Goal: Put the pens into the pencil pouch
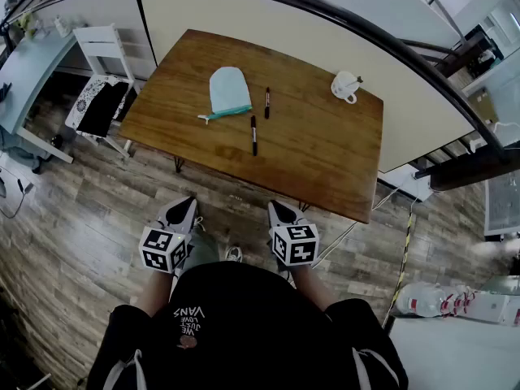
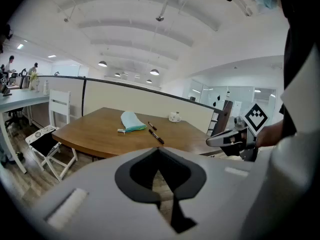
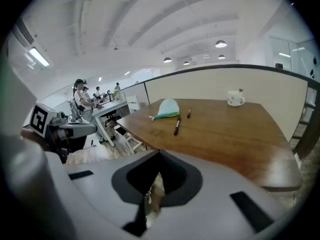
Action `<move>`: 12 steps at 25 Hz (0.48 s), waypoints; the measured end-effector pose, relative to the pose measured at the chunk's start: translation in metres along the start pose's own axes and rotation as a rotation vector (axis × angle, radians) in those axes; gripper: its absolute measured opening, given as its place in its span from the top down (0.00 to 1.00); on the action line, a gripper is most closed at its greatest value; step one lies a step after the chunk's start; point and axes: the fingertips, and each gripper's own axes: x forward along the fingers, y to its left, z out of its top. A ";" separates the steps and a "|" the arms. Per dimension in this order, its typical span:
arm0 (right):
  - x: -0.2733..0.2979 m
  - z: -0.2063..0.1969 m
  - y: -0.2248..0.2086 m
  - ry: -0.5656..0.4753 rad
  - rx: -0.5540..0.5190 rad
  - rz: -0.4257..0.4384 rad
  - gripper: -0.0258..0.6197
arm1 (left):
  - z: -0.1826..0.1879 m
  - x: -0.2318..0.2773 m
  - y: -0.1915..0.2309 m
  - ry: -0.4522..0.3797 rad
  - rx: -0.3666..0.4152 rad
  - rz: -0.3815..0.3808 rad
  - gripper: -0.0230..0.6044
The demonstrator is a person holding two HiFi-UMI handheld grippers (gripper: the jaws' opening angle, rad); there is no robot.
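- Held low in front of the torso, short of the near edge of the table [image 1: 325, 161]: left gripper [image 1: 189, 202], angled down toward the floor [image 1: 73, 242], jaws clenched together on nothing.
- Level with it and just to its right, tipped down more steeply: right gripper [image 1: 275, 207], likewise clamped closed and empty.
- On the back of each, a hard-edged cube with black-and-white square markers; pale grey moulded shells with dark pads at the tips.
- Far left, beside the table: white folding chair [image 1: 101, 80] with a slatted back and a dark seat.
- On the table's far left part, well clear of both grippers: pencil pouch [image 1: 229, 92], soft pale-mint fabric, lying flat, rounded at the far end, with a darker teal zip edge at the near end.
- Just right of the pouch's near corner: long pen [image 1: 253, 135], slim, black, straight, outside the pouch.
- Slightly further back and right, apart from the first: short pen [image 1: 266, 102], dark, also outside the pouch.
- At the far right corner: white glossy mug [image 1: 345, 86] with a looped handle.
- Beneath it all: smooth mid-brown wood tabletop with rounded corners, on a grey-brown plank floor.
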 end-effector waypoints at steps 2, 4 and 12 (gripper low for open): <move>0.002 0.001 0.003 0.000 -0.006 -0.002 0.94 | 0.001 -0.002 0.004 -0.004 0.001 0.002 0.95; 0.005 0.001 0.007 0.002 -0.008 -0.004 0.94 | 0.000 -0.003 0.009 -0.004 0.001 0.004 0.95; 0.027 0.018 0.012 -0.040 0.065 -0.010 0.94 | 0.001 0.011 0.031 -0.003 -0.007 -0.029 0.95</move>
